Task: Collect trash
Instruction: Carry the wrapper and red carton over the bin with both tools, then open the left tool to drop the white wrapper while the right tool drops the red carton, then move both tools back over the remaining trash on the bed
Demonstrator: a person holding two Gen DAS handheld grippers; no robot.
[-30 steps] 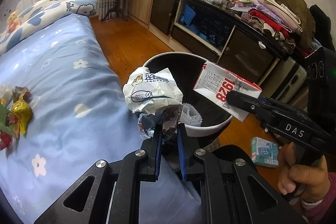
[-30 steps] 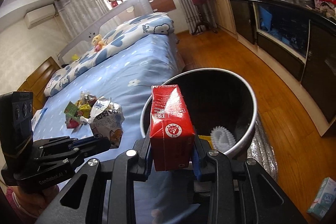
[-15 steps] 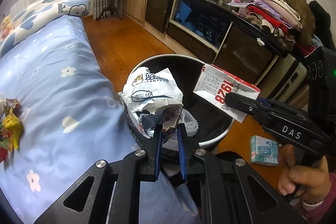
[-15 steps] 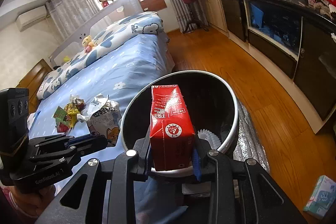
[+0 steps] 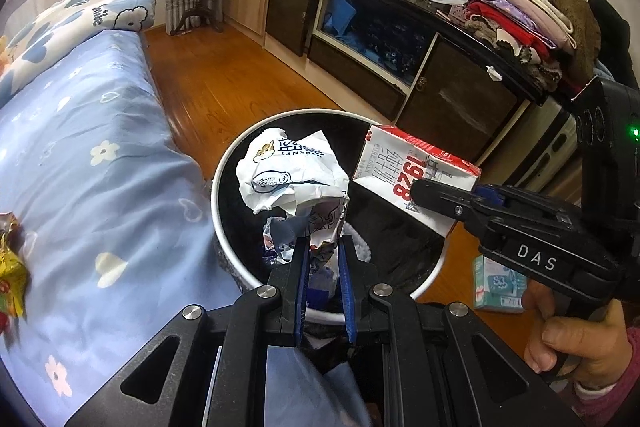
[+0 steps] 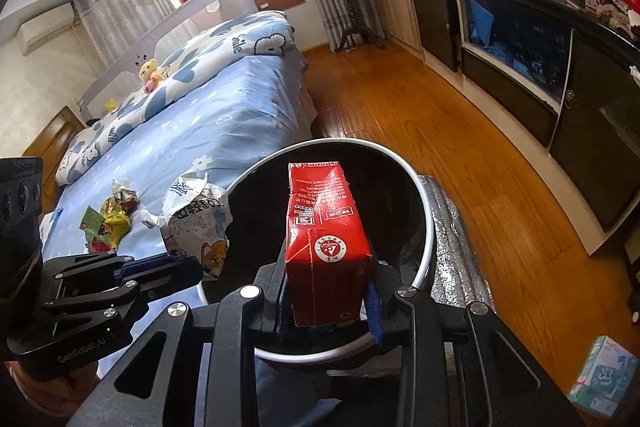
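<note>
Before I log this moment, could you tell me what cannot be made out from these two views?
- Bin contents: both views, mostly hidden by the crumpled wrapper, the red carton and the dark liner.
- Left gripper pads' contact: left wrist view, buried in wrapper folds.
- Candy wrappers on the bed: left wrist view, blurred and cut off by the edge.
- Tissue pack print: right wrist view, too small.

Crumpled wrapper (image 5: 290,175) and red carton (image 6: 325,227), each in its claw, now farther over the bin (image 5: 224,167).
</note>
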